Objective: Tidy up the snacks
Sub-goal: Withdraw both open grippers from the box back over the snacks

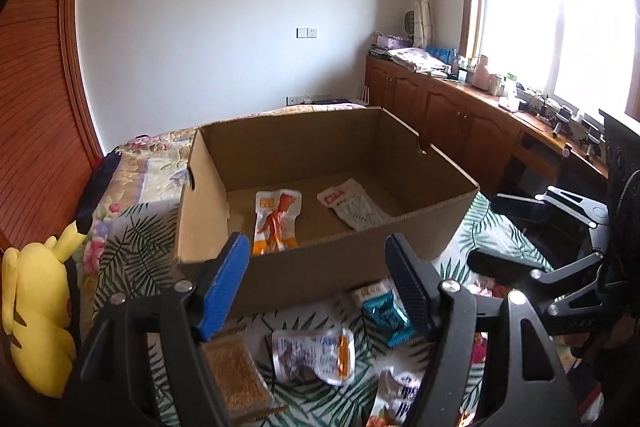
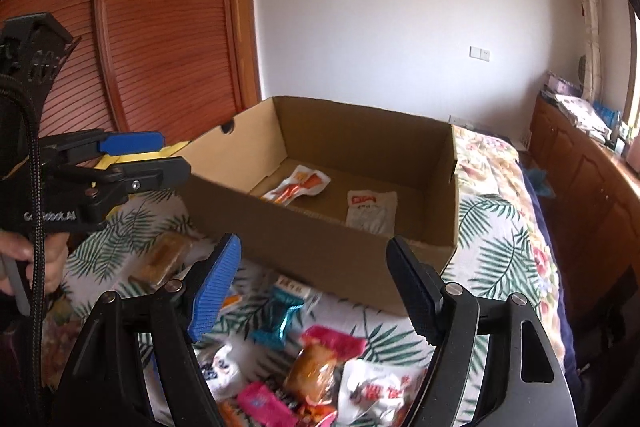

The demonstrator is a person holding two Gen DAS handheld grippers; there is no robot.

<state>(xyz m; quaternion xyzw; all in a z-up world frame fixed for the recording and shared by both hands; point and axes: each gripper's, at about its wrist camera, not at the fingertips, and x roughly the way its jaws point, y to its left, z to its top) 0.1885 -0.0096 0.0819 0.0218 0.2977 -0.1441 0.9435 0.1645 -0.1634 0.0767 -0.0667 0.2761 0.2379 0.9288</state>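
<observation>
An open cardboard box point(image 1: 304, 267) stands on the bed. Inside lie an orange-and-white snack packet point(image 1: 276, 223) and a white packet point(image 1: 352, 205). My left gripper point(image 1: 316, 287) hovers open in front of the box's near wall, nothing between its fingers. Loose snacks lie on the bedspread below it: a teal packet point(image 1: 386, 319), a white packet point(image 1: 314, 355), a golden-brown one point(image 1: 236, 375). My right gripper point(image 2: 314, 287) is open and empty too, above the teal packet point(image 2: 280, 319) and a pink-topped brown snack point(image 2: 320, 359). Each gripper shows in the other's view, the right gripper point(image 1: 484, 231) and the left gripper point(image 2: 176, 155).
A yellow plush toy point(image 1: 36, 315) sits at the bed's left edge by a wooden wardrobe point(image 2: 160, 27). A low wooden cabinet point(image 1: 460, 115) with clutter runs under the window on the right. A hand point(image 2: 24, 255) holds the left gripper's handle. More packets point(image 2: 376, 391) lie nearest me.
</observation>
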